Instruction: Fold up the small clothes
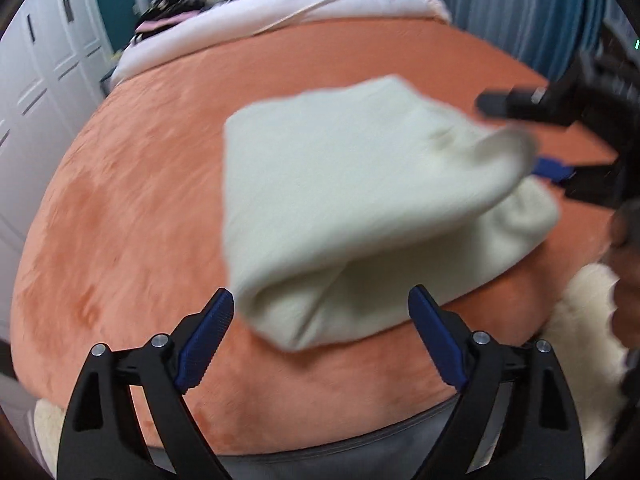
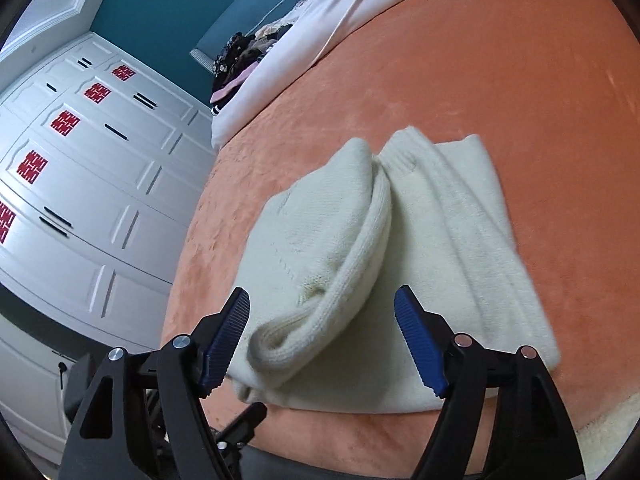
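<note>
A cream knitted garment (image 1: 344, 200) lies folded on the orange bedspread (image 1: 140, 220). In the right wrist view the garment (image 2: 380, 260) has one flap doubled over, with a rolled edge near the camera. My left gripper (image 1: 322, 332) is open and empty, just in front of the garment's near corner. My right gripper (image 2: 322, 340) is open, its fingers on either side of the rolled edge, not closed on it. It also shows in the left wrist view (image 1: 532, 140), blurred, at the garment's right corner.
A white duvet (image 1: 280, 12) and a heap of dark clothes (image 1: 180, 4) lie at the far end of the bed. White wardrobe doors (image 2: 80, 160) stand to the left. A fluffy cream rug (image 1: 584, 320) shows at the bed's near right edge.
</note>
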A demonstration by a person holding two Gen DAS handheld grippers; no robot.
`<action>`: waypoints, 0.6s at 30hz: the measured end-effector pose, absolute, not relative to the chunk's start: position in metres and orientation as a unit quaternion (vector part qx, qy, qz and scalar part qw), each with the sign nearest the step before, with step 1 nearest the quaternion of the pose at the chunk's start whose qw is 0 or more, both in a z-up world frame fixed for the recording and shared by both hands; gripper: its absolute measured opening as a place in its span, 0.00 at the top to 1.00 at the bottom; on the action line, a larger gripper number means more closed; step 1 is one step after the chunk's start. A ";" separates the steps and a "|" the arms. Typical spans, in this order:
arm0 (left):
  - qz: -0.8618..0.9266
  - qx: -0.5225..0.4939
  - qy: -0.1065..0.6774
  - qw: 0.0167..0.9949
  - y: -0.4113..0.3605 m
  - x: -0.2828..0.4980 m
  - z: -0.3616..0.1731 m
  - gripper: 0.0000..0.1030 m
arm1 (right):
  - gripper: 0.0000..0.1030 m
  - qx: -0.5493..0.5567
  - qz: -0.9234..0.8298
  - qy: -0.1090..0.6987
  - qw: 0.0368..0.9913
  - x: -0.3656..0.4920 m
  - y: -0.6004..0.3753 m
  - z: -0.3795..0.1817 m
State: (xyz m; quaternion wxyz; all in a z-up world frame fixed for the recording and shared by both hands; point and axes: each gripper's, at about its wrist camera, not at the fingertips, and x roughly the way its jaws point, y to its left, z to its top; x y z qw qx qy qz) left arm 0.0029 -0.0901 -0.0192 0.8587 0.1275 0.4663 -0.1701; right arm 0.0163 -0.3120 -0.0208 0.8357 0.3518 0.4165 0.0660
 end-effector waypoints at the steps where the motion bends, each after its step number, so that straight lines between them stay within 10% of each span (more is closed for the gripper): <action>1: -0.159 0.122 0.471 0.859 -0.084 0.005 -0.025 0.16 | 0.29 0.349 0.065 0.426 0.832 0.020 -0.309 -0.021; 4: -0.141 0.088 0.487 0.858 -0.070 0.015 -0.036 0.20 | 0.29 0.345 0.064 0.446 0.823 0.030 -0.299 -0.021; 7: -0.166 0.041 0.511 0.842 -0.059 0.026 -0.041 0.48 | 0.35 0.312 0.068 0.464 0.826 0.044 -0.286 -0.023; 9: -0.180 0.019 0.520 0.835 -0.053 0.025 -0.039 0.66 | 0.78 0.248 0.047 0.483 0.838 0.057 -0.270 -0.014; 11: -0.179 -0.002 0.522 0.834 -0.049 0.023 -0.035 0.75 | 0.80 0.229 0.082 0.439 0.865 0.058 -0.257 0.025; 15: -0.231 -0.067 0.507 0.828 -0.038 0.015 -0.008 0.73 | 0.82 0.268 0.220 0.327 0.879 0.044 -0.240 0.118; 18: -0.222 -0.009 0.481 0.848 -0.054 0.004 0.003 0.51 | 0.82 0.295 0.258 0.321 0.862 0.058 -0.237 0.122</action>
